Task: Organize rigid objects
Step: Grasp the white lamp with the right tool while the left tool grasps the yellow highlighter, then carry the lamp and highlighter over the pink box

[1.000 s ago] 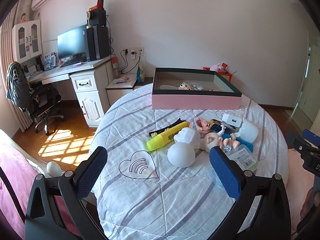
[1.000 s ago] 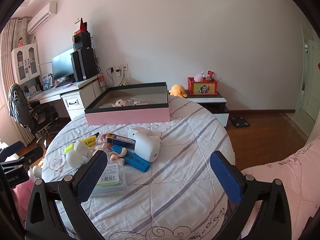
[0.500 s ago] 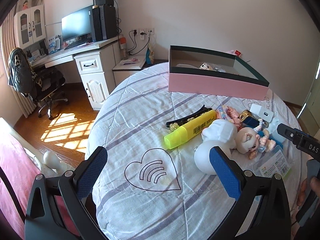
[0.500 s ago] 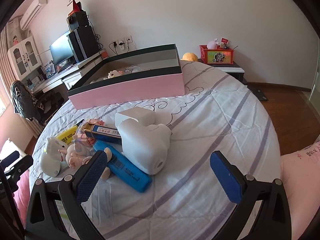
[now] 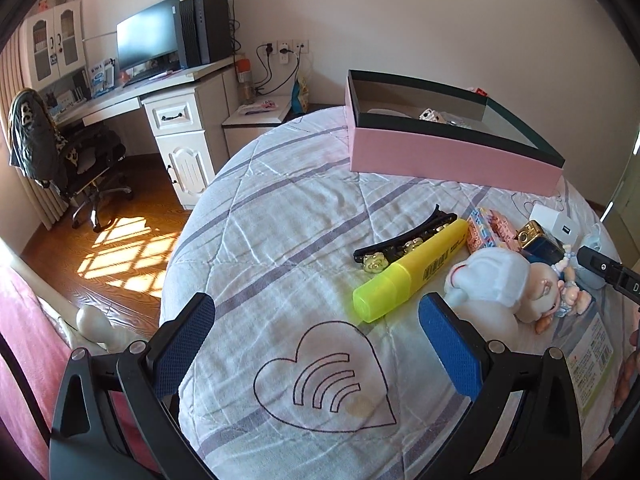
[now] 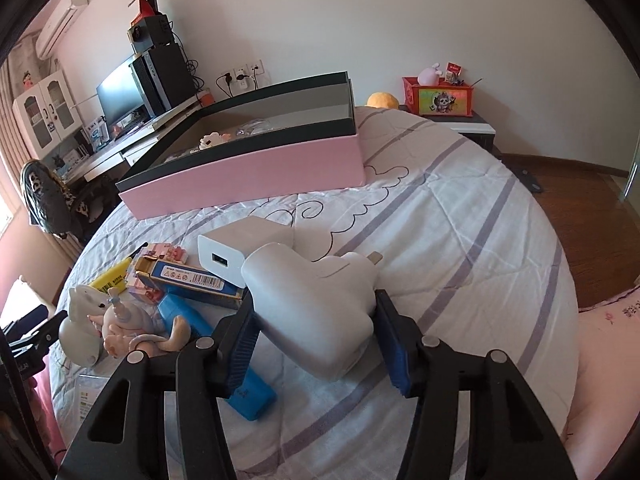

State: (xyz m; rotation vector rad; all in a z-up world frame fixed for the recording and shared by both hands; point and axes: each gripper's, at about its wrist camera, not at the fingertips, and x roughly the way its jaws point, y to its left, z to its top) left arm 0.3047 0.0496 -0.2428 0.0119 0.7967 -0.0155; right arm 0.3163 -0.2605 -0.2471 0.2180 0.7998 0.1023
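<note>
A pile of small objects lies on the round quilted table. In the right wrist view my right gripper (image 6: 316,336) is shut on a white plastic device (image 6: 308,304), its blue pads against both sides. Beside it lie a white charger (image 6: 240,246), a blue box (image 6: 192,278), a blue tube (image 6: 224,364) and a doll (image 6: 132,320). In the left wrist view my left gripper (image 5: 316,344) is open and empty above the heart print, just short of a yellow highlighter (image 5: 412,270) and a black hair clip (image 5: 404,238). The pink box (image 5: 452,152) stands behind.
The pink box also shows in the right wrist view (image 6: 248,172), holding a few small items. A white elephant toy (image 5: 488,280) and a clear packet (image 5: 592,364) lie at the right. A desk (image 5: 160,92) and chair (image 5: 60,148) stand beyond the table's left edge.
Both grippers moved forward and down toward the pile. My right gripper closed from wide open onto the white device. The left gripper stayed open.
</note>
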